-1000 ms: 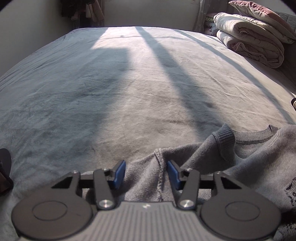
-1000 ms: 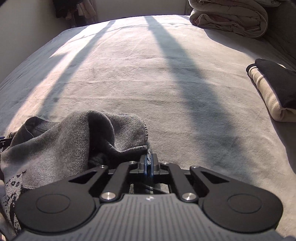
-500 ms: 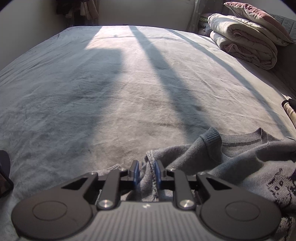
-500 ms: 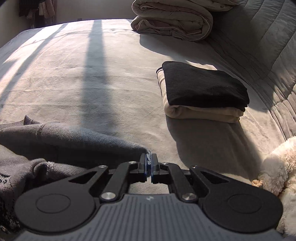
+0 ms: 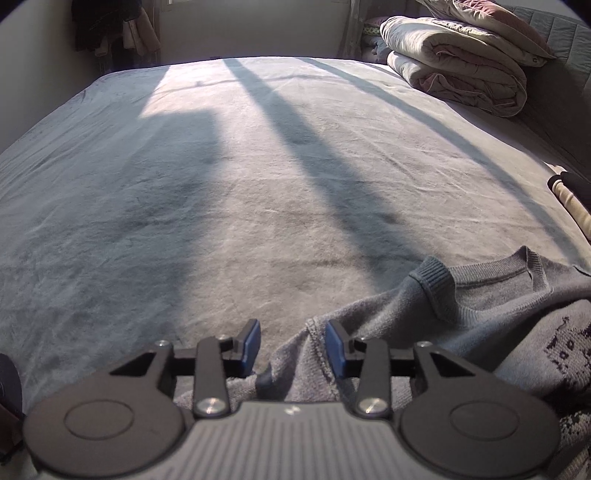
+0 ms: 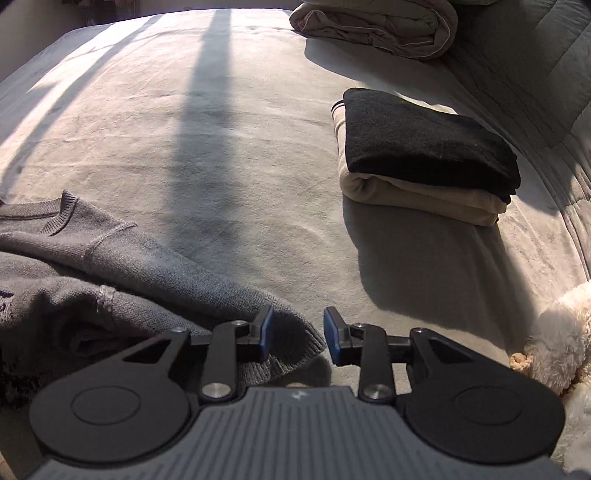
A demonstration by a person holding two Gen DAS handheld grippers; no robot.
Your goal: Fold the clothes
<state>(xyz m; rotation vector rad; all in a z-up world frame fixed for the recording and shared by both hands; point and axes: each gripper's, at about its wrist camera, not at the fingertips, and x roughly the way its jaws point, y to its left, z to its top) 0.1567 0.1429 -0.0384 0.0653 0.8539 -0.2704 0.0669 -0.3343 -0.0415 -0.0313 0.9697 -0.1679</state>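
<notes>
Both grippers have let go since half a second ago: the left gripper (image 5: 292,345), then pinched on a seam of the grey sweater (image 5: 480,317), now has its blue pads spread wide, and the right gripper (image 6: 298,334), then clamped shut on the sweater's edge, also stands parted.

In the left wrist view, a raised fold of the sweater with a stitched seam lies in the gap between the left gripper's pads, close against the right-hand pad (image 5: 334,350); whether it actually touches the pad cannot be told. The left-hand pad has only the bed (image 5: 221,184) beyond it. The sweater spreads from that gap toward the right of the gripper, its ribbed collar lying open on the bed and a dark knitted pattern showing near the frame's right edge.

In the right wrist view, the sweater's ribbed hem lies just beneath and beside the right gripper's left-hand pad (image 6: 266,334), reaching partly into the gap (nothing is squeezed between the pads). The rest of the garment is bunched to the left of this gripper. Beyond the sweater to the right, well apart from it, sits a stack of folded clothes (image 6: 424,158), black on cream, and a rolled duvet (image 6: 376,27) lies farther back. A white plush toy (image 6: 557,332) sits near the right edge.
</notes>
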